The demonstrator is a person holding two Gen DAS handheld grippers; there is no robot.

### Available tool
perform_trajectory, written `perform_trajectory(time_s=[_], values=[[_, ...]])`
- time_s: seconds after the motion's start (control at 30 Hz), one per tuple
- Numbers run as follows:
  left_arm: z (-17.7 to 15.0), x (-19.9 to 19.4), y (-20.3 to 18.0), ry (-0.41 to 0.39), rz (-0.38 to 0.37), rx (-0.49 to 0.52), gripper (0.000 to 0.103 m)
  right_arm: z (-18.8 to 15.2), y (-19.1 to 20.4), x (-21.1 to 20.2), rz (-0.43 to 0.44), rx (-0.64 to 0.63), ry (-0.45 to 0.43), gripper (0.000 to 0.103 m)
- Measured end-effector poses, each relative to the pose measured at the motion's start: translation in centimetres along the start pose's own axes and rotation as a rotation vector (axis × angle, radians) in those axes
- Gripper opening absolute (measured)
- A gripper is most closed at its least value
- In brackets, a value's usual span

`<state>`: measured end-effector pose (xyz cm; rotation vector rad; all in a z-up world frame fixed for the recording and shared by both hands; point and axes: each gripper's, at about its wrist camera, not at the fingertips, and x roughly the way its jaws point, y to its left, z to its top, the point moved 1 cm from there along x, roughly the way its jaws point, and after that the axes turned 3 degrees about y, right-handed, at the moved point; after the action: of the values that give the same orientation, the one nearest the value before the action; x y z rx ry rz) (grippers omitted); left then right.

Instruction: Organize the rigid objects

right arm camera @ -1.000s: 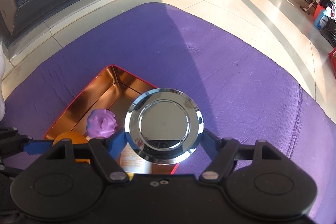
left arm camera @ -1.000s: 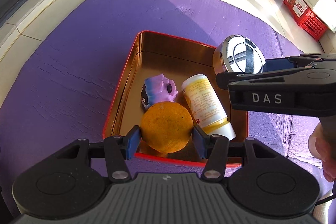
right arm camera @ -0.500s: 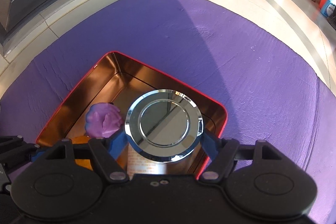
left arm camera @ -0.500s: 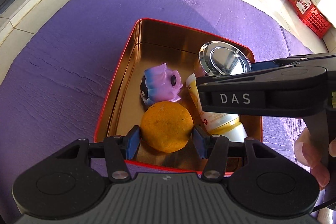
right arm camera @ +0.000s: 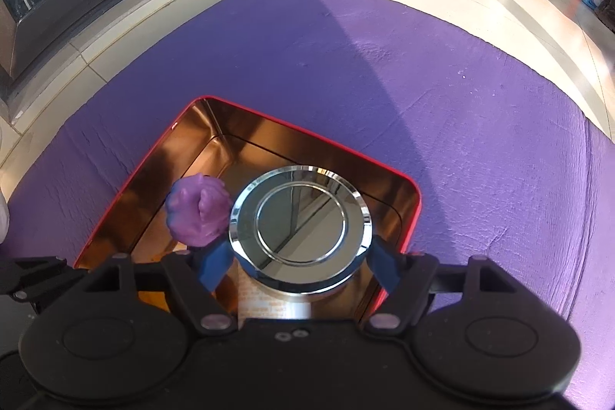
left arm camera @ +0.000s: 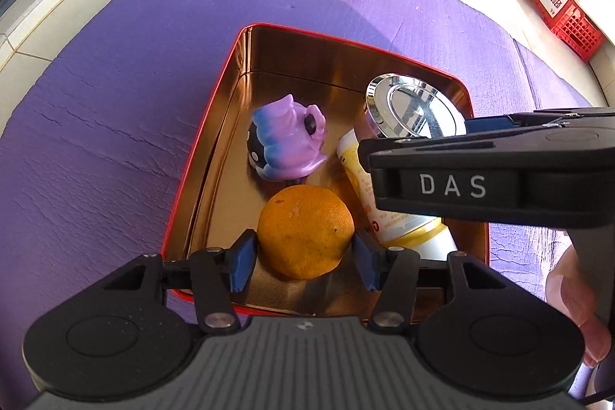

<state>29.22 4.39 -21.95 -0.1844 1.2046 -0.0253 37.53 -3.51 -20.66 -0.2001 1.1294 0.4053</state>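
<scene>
Where the purple mat (left arm camera: 127,95) carries it, a red-rimmed gold tin (left arm camera: 215,125) holds four items. Item one: an orange (left arm camera: 305,231), pinched between the blue pads of the left gripper (left arm camera: 303,258), at the tin's near edge; whether it rests on the floor of the tin cannot be told. Item two: a chrome-lidded round container (right arm camera: 300,221), clamped between the fingers of the right gripper (right arm camera: 300,266) (lid facing the right wrist camera), held above the tin's right half, toward its far right corner. Item three: a purple-and-blue toy figure (left arm camera: 288,146), lying near the tin's middle, just beyond the orange and left of the container. Item four: a yellow-labelled white bottle (left arm camera: 388,210), lying on its side along the tin's right edge, partly hidden under the right gripper's body marked DAS. A hand (left arm camera: 576,310) shows at the left wrist view's right edge.
</scene>
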Motion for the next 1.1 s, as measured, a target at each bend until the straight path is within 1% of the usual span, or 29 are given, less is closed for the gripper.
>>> perform_trajectory(time_s=[0.1,0.17,0.23,0.27,0.5,0.67,0.9,1.1], values=[[0.0,0.0,0.0,0.007,-0.001,-0.007,0.053,-0.5,-0.1,-0.4,0.021,0.001,0.0,0.075],[0.1,-0.1,-0.1,0.01,0.004,-0.012,0.056,-0.9,0.1,-1.0,0.022,-0.007,-0.005,0.076],[0.1,-0.4,-0.1,0.001,-0.005,-0.02,0.067,-1.0,0.2,-1.5,0.03,-0.007,-0.016,0.078],[0.1,-0.6,-0.2,-0.006,-0.008,-0.023,0.068,-1.0,0.1,-1.8,0.039,-0.004,-0.02,0.078],[-0.2,-2.5,-0.7,-0.033,0.004,-0.024,0.069,-1.4,-0.4,-4.2,0.069,0.019,-0.053,0.08],[-0.7,-4.7,-1.1,-0.059,0.003,-0.027,0.069,-2.1,-0.5,-6.9,0.103,0.035,-0.085,0.082],[-2.3,-8.6,-2.0,-0.095,-0.018,-0.03,0.069,-4.2,-0.6,-11.8,0.126,0.041,-0.162,0.083],[-3.5,-11.7,-3.2,-0.133,-0.008,-0.003,0.069,-6.5,-1.0,-15.7,0.12,0.05,-0.223,0.087]])
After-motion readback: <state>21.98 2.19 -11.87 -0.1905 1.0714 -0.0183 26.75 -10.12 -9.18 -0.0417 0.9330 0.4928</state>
